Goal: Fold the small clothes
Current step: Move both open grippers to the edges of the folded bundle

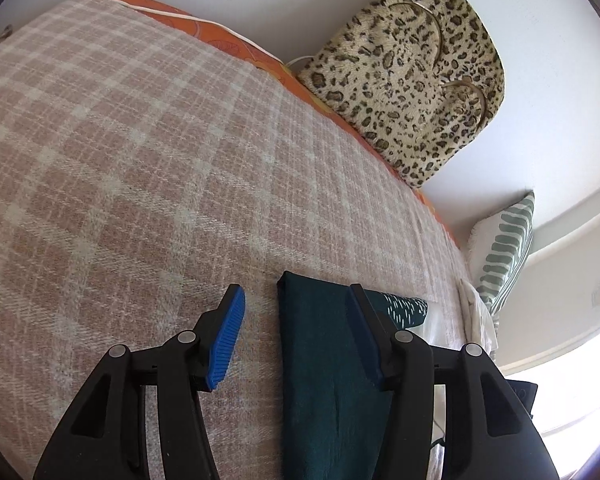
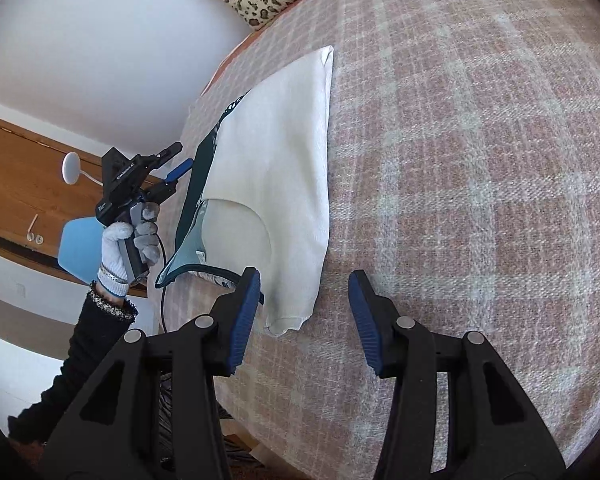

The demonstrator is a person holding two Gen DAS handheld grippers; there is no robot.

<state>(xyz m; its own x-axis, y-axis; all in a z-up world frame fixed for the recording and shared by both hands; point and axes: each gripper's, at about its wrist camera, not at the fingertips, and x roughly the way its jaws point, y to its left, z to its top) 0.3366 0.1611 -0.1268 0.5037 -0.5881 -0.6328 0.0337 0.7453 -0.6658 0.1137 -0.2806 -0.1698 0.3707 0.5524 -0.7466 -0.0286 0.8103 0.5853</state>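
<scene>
A dark teal garment (image 1: 328, 364) lies on the pink plaid blanket (image 1: 140, 152), its patterned part (image 1: 404, 308) behind my right finger. My left gripper (image 1: 296, 336) is open just above it, its fingers astride the garment's left edge. In the right wrist view a white garment (image 2: 284, 168) lies flat over the teal one (image 2: 198, 184) near the bed's edge. My right gripper (image 2: 306, 312) is open above the white garment's near corner, touching nothing. The left gripper (image 2: 172, 172) shows there too, open at the teal edge, held in a gloved hand.
A leopard-print cushion (image 1: 412, 72) leans on the wall at the bed's far side, with an orange sheet (image 1: 228, 44) under the blanket. A green striped pillow (image 1: 504, 252) stands at the right. A blue chair (image 2: 80, 248), wooden desk and lamp stand beyond the bed.
</scene>
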